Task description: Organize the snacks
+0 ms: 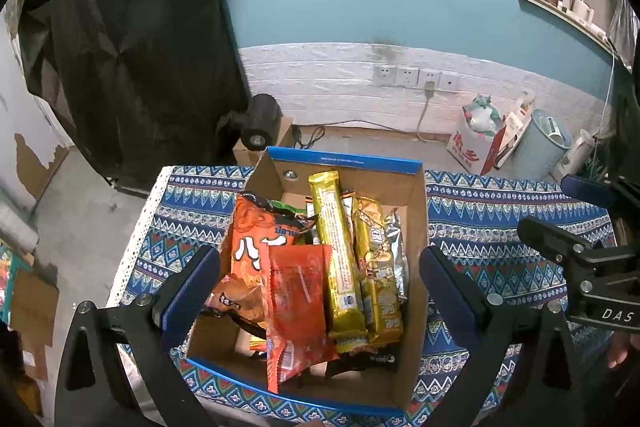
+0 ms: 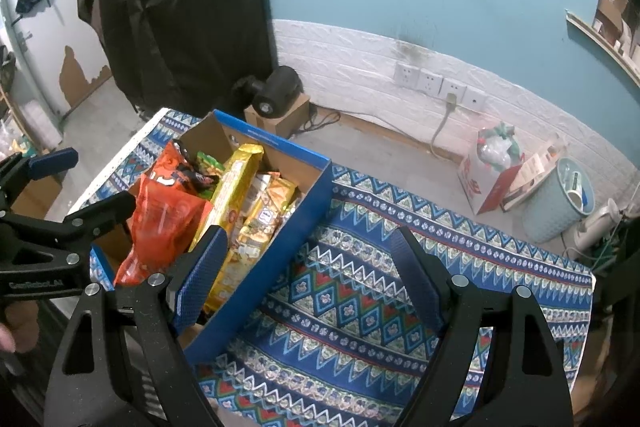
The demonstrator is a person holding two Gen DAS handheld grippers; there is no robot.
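1. You cannot read the print on the long gold packet [image 1: 337, 255]; it is too small.
2. The red packet [image 1: 298, 311] covers the snacks beneath it, so what lies on the floor of the cardboard box [image 1: 416, 311] is hidden from you.
3. Your right gripper [image 2: 308, 279] blocks the box's near corner in the right wrist view.
4. Your hand [image 1: 620, 351] is cut off at the picture's right edge.
5. The shelf [image 1: 568, 15] contents are too small to tell.

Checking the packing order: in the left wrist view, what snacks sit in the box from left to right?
Orange chip bag → red packet → long gold bar → gold-brown packet → silver foil pack.
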